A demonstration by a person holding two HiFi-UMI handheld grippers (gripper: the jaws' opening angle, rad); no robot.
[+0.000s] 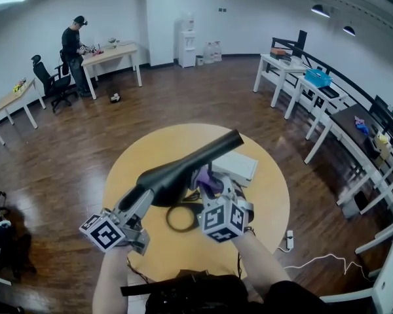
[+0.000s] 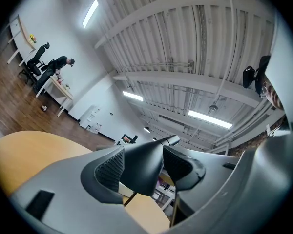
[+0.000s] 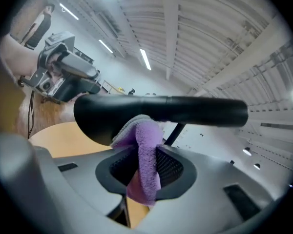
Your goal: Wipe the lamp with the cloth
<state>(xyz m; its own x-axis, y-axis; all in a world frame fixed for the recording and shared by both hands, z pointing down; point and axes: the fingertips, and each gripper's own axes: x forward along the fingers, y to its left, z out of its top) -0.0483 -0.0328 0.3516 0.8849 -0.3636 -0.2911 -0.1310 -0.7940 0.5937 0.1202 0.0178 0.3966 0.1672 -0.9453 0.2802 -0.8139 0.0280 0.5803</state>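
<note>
Head view — lamp point(image 1: 190, 162) gripped, cloth point(image 1: 207, 179) seemingly touching

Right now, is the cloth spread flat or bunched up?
Bunched: the cloth is pinched folded between the right gripper's jaws, touching the lamp.

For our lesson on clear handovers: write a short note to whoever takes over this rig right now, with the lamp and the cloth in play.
Left gripper: shut on the black lamp, held tilted over the round table.
Right gripper: shut on the purple cloth, which touches the lamp's underside.
Done: cloth is on the lamp; how much is wiped cannot be told.
Left: probably wipe along to the narrow end, then set both down.
</note>
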